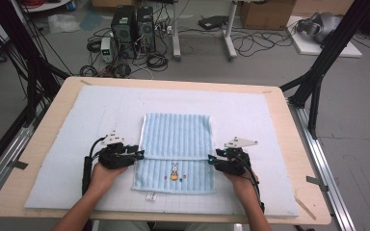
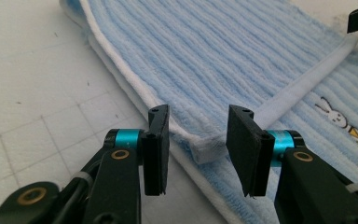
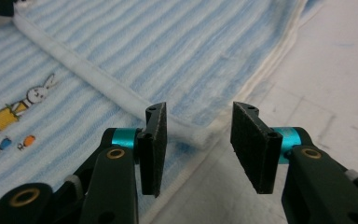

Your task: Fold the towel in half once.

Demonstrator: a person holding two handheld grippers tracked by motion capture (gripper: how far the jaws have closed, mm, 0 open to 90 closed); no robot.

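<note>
On the desk we see a white mat covering most of the top, and at its middle, nearer the front edge, lies the light blue towel, partly folded, its upper flap's white hem running left to right just above the rabbit picture. We hold our left gripper at the hem's left end and our right gripper at its right end, each pointing inward along that hem. Both stand parted, pads not pressing: each straddles a flap corner, left corner, right corner. We judge each hand equally near, so the coming pinch turns on each corner lying straight ahead between the jaws
</note>
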